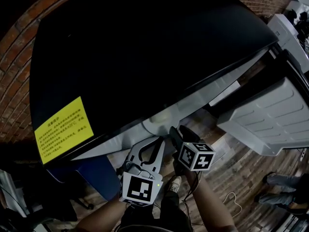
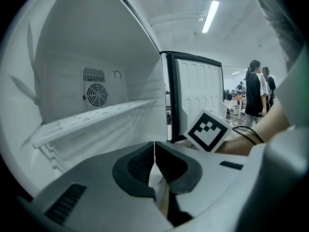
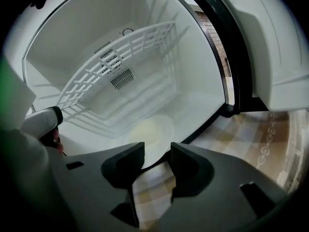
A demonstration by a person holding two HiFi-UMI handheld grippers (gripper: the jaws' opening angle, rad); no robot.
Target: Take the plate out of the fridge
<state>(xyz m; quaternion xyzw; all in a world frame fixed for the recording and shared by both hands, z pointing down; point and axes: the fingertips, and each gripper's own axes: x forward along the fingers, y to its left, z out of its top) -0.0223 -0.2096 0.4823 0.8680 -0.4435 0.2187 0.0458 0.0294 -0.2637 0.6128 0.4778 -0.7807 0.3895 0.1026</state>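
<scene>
A pale round plate [image 3: 147,132] lies on the white floor of the open fridge [image 1: 145,42], near its front lip. My right gripper [image 3: 157,151] is open; the plate's near rim sits in the gap between its jaws and the pads do not press on it. In the head view the right gripper [image 1: 173,129] reaches under the fridge's black top. My left gripper [image 1: 158,140] is beside it on the left, also at the fridge opening. Its jaws [image 2: 154,146] are shut tip to tip and hold nothing that I can make out.
The fridge door [image 1: 270,115] stands open to the right. A white wire shelf [image 3: 120,71] spans the compartment above the plate, with a fan grille [image 2: 96,94] on the back wall. Chequered floor [image 3: 241,134] lies below. People [image 2: 253,88] stand far behind.
</scene>
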